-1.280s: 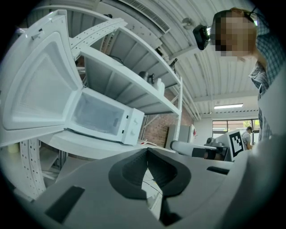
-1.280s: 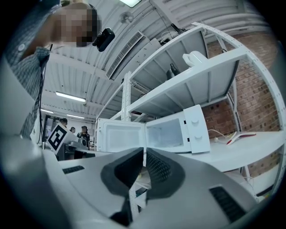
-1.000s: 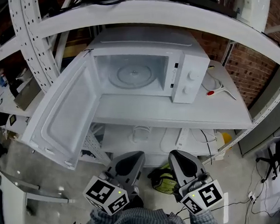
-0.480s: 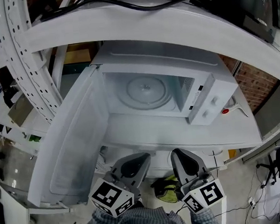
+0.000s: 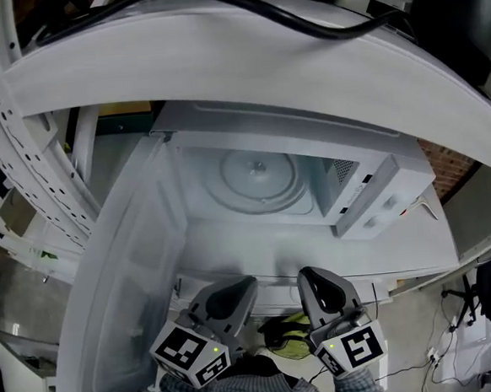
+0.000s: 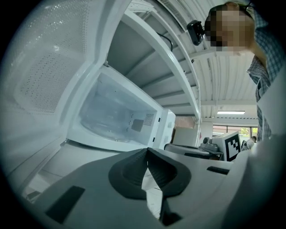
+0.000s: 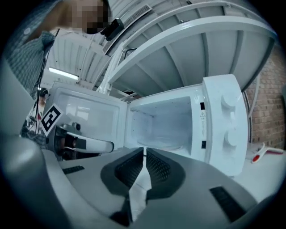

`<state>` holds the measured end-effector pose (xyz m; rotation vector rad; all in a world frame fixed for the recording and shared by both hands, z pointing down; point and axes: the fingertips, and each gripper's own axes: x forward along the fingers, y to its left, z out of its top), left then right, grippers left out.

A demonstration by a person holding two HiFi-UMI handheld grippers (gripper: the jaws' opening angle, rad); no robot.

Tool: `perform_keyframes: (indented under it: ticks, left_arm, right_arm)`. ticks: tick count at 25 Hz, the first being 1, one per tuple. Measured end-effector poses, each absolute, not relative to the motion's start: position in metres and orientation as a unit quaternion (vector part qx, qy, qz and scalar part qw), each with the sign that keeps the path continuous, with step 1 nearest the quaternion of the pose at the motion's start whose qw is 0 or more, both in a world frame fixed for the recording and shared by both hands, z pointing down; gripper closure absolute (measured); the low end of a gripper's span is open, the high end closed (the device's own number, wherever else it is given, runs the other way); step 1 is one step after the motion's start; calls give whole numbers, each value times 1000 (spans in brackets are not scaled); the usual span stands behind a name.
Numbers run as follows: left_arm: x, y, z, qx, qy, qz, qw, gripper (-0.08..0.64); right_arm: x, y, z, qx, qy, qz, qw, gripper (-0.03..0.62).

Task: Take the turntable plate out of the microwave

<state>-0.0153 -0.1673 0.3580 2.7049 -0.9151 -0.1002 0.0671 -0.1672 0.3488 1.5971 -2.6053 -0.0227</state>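
The white microwave (image 5: pixel 360 195) stands open on a shelf, its door (image 5: pixel 129 276) swung out to the left. Inside lies the round glass turntable plate (image 5: pixel 258 177), also seen low in the cavity as the plate (image 7: pixel 164 144). My left gripper (image 5: pixel 238 286) and right gripper (image 5: pixel 311 277) hang side by side below the shelf's front edge, short of the cavity, pointing level at it. The left gripper (image 6: pixel 147 150) is shut with nothing in it. The right gripper (image 7: pixel 144 150) is shut too, only a thin slit between its pads, and holds nothing.
The control panel with two knobs (image 7: pixel 229 121) is right of the cavity. A white shelf board (image 5: pixel 218 58) with a black cable arches low over the microwave. A red-and-white tool (image 7: pixel 263 154) lies on the shelf to the right. A perforated upright (image 5: pixel 22 149) stands on the left.
Both grippers and the head camera have come closer to the microwave, which now fills more of the view. Both pairs of jaws stay shut and empty.
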Motion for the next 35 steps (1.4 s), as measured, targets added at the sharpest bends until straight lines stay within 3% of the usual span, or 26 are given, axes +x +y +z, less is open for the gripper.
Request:
perform_keyframes:
  ticks: [5,10,18,23,25,26,35]
  left_arm:
    - [-11,-180,358,931,-333,-38,145,551]
    - [-8,-187,348,928,-347,-38,132,551]
    - [-13,-197,340,920,-368,-45,124,551]
    - [-23,-203,339,913,-384,-53,125,551]
    - [-26,-205,339,912,-385,-62,132,551]
    - [-28,-206,339,911,-385,-64,134,551]
    - [-27,-210,338,913,-378,-75,135,551]
  right_arm:
    - [75,-193,333,520,-841,-119,92,565]
    - [85,-214,337,503,-809,-201,230,565]
    - [62,-248,338,445,-726,-354,387,563]
    - [52,-265,346,405,-690,-396,451,557]
    - [54,-274,352,386,-668,-404,491,478]
    - [55,-278,354,378,-656,-408,510,471]
    - [67,-298,373,306,-585,-405,632,471]
